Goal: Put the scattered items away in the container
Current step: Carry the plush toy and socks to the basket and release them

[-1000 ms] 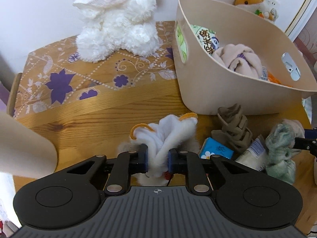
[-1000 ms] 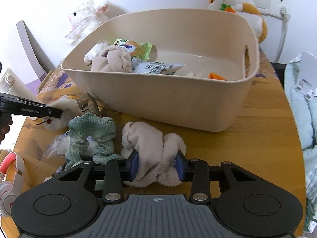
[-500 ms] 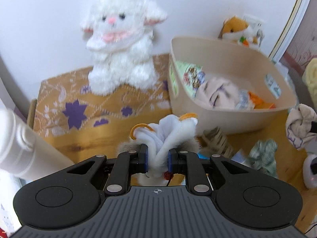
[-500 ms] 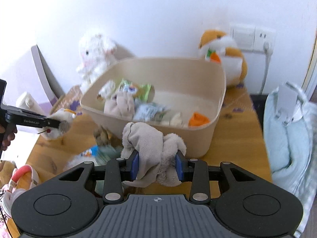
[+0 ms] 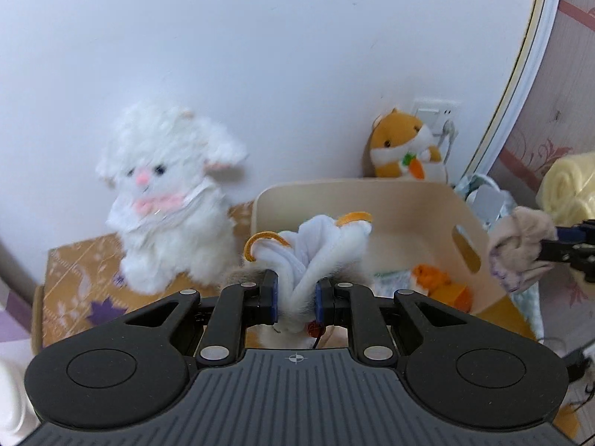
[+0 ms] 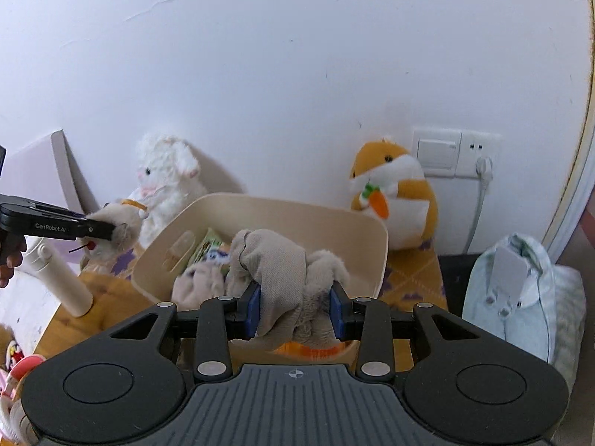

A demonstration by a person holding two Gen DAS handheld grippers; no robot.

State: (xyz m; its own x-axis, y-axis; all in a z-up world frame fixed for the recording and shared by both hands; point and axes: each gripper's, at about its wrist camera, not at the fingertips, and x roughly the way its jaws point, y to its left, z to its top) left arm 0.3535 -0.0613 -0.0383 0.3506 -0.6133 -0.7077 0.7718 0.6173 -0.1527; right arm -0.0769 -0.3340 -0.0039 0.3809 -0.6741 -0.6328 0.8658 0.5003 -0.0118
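My left gripper (image 5: 295, 297) is shut on a white fluffy toy with orange loops (image 5: 319, 245) and holds it in the air in front of the beige bin (image 5: 409, 187). The right wrist view shows the same toy (image 6: 119, 221) at the left, clamped in the left gripper (image 6: 100, 228). My right gripper (image 6: 295, 308) is shut on a beige cloth bundle (image 6: 282, 260), raised over the near side of the bin (image 6: 297, 208). The left wrist view has that bundle (image 5: 520, 252) at the right edge. Inside the bin lie an orange item (image 5: 435, 278), a snack packet (image 6: 208, 249) and another beige cloth (image 6: 197, 286).
A white lamb plush (image 5: 167, 200) sits left of the bin and an orange hamster plush (image 5: 401, 148) behind it, against the wall. A white bottle (image 6: 63, 278) stands at the table's left. A pale blue cloth heap (image 6: 520, 297) lies off to the right below a wall socket (image 6: 453, 152).
Both grippers have risen and tilted up with their items. The loose things on the table have dropped out of view and the bin now sits lower in both views.
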